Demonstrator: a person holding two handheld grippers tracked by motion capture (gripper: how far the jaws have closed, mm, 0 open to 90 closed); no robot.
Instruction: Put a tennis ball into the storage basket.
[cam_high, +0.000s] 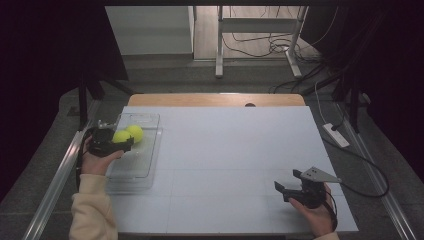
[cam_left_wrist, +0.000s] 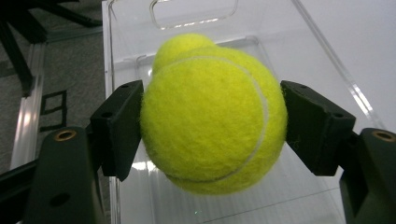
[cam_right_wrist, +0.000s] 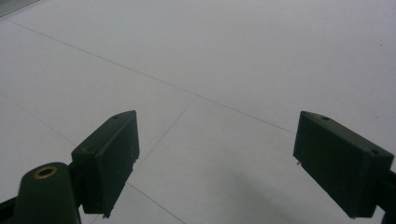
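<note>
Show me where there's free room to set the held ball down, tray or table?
Tray: near half is bare; the far end holds a second ball, just behind the held ball in the left gripper. Table: bare from the tray's right wall across to the right gripper.

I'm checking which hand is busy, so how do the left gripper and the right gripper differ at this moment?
The left gripper is shut on a tennis ball; the right gripper is open with nothing between its jaws. The left gripper is held over the clear tray, where a second ball lies; the right gripper is above bare table near the front right. Both have black jaws and are hand-held.
</note>
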